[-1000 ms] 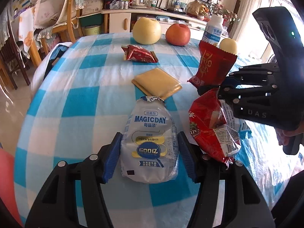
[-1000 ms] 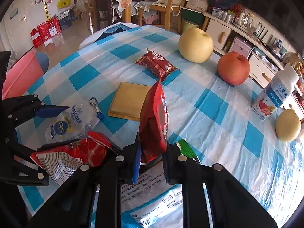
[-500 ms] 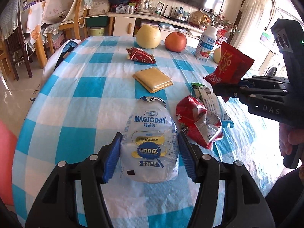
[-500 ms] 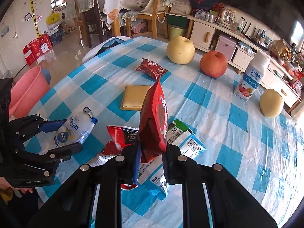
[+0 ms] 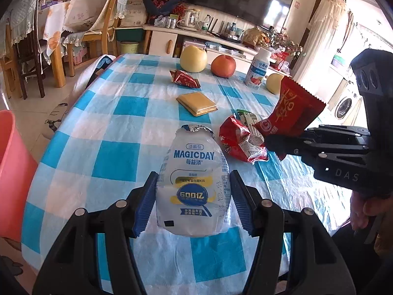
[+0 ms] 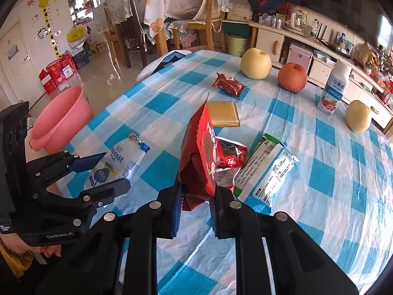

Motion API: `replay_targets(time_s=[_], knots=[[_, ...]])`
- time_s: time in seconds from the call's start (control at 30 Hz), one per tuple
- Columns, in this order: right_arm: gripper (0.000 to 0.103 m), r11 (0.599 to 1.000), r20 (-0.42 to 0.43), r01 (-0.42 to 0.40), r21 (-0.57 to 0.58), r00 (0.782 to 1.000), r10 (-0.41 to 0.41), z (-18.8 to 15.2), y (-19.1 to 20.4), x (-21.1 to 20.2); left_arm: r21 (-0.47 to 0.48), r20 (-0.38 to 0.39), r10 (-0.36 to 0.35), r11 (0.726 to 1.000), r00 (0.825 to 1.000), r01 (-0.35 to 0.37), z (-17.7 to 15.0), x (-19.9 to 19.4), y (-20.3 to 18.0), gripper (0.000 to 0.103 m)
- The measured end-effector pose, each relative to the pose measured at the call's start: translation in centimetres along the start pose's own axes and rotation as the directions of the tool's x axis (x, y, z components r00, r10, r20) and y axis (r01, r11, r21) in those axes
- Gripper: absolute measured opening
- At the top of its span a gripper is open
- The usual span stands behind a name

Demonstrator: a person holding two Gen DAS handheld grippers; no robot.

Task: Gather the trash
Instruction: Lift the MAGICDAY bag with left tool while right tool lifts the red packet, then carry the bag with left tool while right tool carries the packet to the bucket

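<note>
My left gripper point(image 5: 193, 198) is shut on a white MAGICDAY pouch point(image 5: 194, 184) and holds it above the checked table; it also shows in the right wrist view point(image 6: 115, 159). My right gripper point(image 6: 195, 204) is shut on a red snack bag point(image 6: 200, 157), held upright above the table, seen too in the left wrist view point(image 5: 292, 113). On the table lie a crumpled red wrapper point(image 5: 239, 139), a green and white packet point(image 6: 267, 169), a small red wrapper point(image 6: 228, 84) and a flat yellow packet point(image 6: 223, 114).
A pink basin point(image 6: 60, 118) stands on the floor left of the table. At the far side of the table point(image 6: 331, 196) are two yellow pears point(image 6: 255, 64), a red apple point(image 6: 292, 77) and a milk bottle point(image 6: 334, 91). Chairs stand beyond.
Both grippers have risen and pulled back from the table with their packets still held. The pink basin has come into view at the left.
</note>
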State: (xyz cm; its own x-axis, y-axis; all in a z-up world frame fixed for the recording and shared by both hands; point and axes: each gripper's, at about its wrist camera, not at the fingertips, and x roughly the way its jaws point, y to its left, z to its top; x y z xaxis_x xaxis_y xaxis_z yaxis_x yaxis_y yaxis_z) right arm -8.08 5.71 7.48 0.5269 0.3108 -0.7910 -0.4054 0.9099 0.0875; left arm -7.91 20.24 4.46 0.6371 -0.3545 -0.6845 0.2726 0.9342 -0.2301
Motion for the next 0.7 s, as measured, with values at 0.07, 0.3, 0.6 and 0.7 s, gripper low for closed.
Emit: replay_targets(time_s=[0.07,0.3,0.6,0.7], knots=[[0.02,1.0,0.0,-0.007,0.004,1.0,0.007,-0.3,0.7,-0.3,-0.009,0.025,-0.013,1.0,1.0,0.013,0.0,-1.1,0.2,0.06],[0.02,0.999,-0.012,-0.04,-0.025,0.999,0.04,-0.4,4.5,-0.9,-0.037,0.107,0.018,0.999,0.994,-0.014,0.1,-4.9,2.4,0.06],[0.021,0.984,-0.01,-0.118,-0.136,0.993,0.118,2.4,12.1,-0.5,-0.164,0.179,0.145,0.98,0.973,-0.116,-0.1,-10.7,10.2,0.06],[0.021,0.968,-0.009,-0.165,-0.188,0.986,0.167,4.2,15.7,0.0,-0.237,0.199,0.216,0.957,0.956,-0.167,-0.2,-12.7,13.8,0.06]])
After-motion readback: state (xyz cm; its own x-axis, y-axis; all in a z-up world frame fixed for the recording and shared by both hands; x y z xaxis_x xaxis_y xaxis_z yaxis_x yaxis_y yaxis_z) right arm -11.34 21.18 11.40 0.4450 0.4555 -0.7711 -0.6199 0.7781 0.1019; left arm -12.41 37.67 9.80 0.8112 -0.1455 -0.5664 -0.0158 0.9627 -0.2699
